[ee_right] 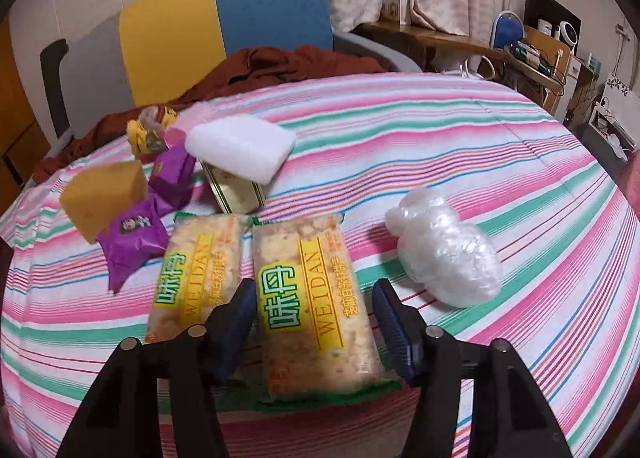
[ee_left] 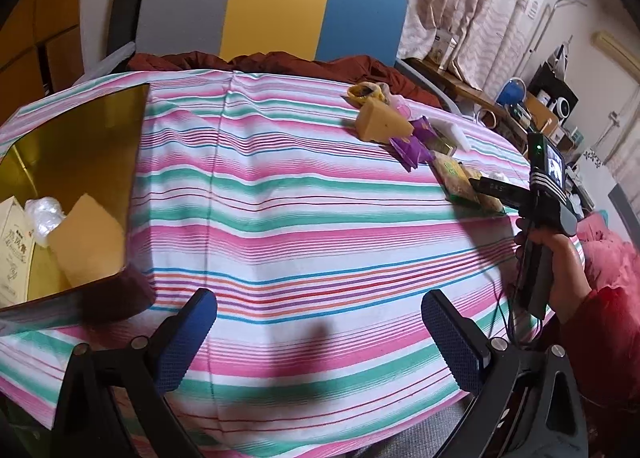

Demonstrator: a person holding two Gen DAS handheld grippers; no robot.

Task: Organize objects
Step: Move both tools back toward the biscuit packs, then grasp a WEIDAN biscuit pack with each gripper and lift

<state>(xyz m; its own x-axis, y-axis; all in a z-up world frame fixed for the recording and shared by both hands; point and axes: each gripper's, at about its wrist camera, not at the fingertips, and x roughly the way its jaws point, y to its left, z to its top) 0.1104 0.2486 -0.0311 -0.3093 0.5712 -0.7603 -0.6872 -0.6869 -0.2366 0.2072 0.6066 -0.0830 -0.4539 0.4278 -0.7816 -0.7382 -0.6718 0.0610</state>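
Note:
Two cracker packets lie side by side on the striped tablecloth; my right gripper [ee_right: 314, 322] is open with its jaws on either side of the right packet [ee_right: 316, 298], beside the left packet [ee_right: 192, 274]. Behind them lie purple snack packs [ee_right: 136, 238], a yellow sponge [ee_right: 106, 194], a white sponge [ee_right: 240, 146], a small tin box [ee_right: 236, 194] and a bubble-wrap wad [ee_right: 448, 250]. My left gripper [ee_left: 320, 342] is open and empty over bare cloth. A gold box [ee_left: 76, 162] at the left holds a yellow sponge [ee_left: 90, 242], bubble wrap and a carton.
A grey, yellow and blue chair back [ee_left: 276, 6] with a rust-red cloth [ee_left: 280, 60] stands behind the table. A cluttered desk [ee_left: 532, 110] and curtains are at the right. The right hand-held gripper [ee_left: 548, 194] shows in the left wrist view.

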